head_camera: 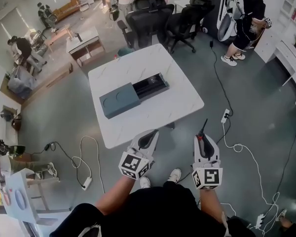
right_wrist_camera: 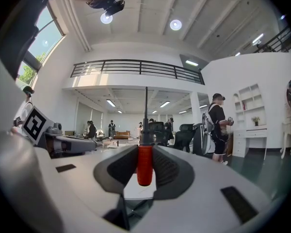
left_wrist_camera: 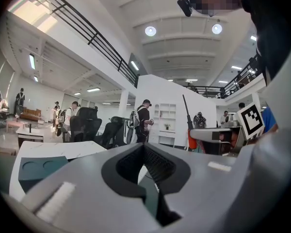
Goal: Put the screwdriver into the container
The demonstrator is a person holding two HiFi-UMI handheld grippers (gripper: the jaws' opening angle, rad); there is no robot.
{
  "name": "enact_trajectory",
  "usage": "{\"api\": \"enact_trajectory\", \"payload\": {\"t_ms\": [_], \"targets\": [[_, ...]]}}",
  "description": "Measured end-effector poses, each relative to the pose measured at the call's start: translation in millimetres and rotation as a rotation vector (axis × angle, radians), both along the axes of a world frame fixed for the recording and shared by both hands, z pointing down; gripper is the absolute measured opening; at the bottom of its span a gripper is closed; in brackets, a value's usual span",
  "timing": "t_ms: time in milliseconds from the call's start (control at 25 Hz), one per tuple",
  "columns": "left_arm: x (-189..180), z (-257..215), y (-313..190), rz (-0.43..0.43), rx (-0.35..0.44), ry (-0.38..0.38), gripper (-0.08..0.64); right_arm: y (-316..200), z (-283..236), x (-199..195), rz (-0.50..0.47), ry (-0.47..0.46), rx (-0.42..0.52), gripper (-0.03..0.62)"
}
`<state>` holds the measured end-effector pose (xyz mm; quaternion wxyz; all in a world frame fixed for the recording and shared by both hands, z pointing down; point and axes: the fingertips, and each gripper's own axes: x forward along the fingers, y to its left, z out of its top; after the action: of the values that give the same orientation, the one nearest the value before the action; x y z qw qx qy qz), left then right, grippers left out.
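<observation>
The container (head_camera: pixel 119 100) is a grey-blue box on the white table (head_camera: pixel 177 105); its lid is slid aside, baring a black tray (head_camera: pixel 150 87). The container's corner (left_wrist_camera: pixel 36 168) also shows in the left gripper view. My right gripper (head_camera: pixel 203 141) hangs over the floor off the table's near right corner, shut on the screwdriver (head_camera: pixel 203 128). The screwdriver's red handle (right_wrist_camera: pixel 144 165) sits between the pads and its thin shaft points straight ahead. My left gripper (head_camera: pixel 150 135) hovers at the table's near edge, shut with nothing in it (left_wrist_camera: pixel 144 147).
Black office chairs (head_camera: pixel 150 14) crowd the table's far side. Cables and power strips (head_camera: pixel 86 183) lie on the grey floor on both sides. A person (head_camera: pixel 244 19) stands at the back right near white shelves. My own shoes (head_camera: pixel 175 176) are just below the grippers.
</observation>
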<state>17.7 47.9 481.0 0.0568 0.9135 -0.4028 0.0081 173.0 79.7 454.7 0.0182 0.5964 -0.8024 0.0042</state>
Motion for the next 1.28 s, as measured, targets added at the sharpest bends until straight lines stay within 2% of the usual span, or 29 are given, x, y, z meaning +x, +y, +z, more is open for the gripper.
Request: {"api": "enact_trajectory", "payload": {"t_ms": [360, 600, 960, 1280], "targets": [[31.3, 3.3, -22.4, -0.078, -0.007, -0.033, 0.008, -30.6, 6.9, 35.1, -0.071, -0.028, -0.007, 0.095], [36.6, -3.5, -40.3, -0.133, 0.003, -0.056, 0.008, -49.4, 4.2, 47.2, -0.104, -0.030, 0.002, 0.095], [26.8, -1.5, -56.8, -0.163, 0.000, -0.057, 0.008, -76.7, 1.6, 38.9, -0.120, -0.057, 0.014, 0.095], [8.3, -6.4, -102.6, -0.166, 0.018, -0.036, 0.008, -124.7, -3.8, 12.7, -0.148, -0.073, 0.004, 0.095]]}}
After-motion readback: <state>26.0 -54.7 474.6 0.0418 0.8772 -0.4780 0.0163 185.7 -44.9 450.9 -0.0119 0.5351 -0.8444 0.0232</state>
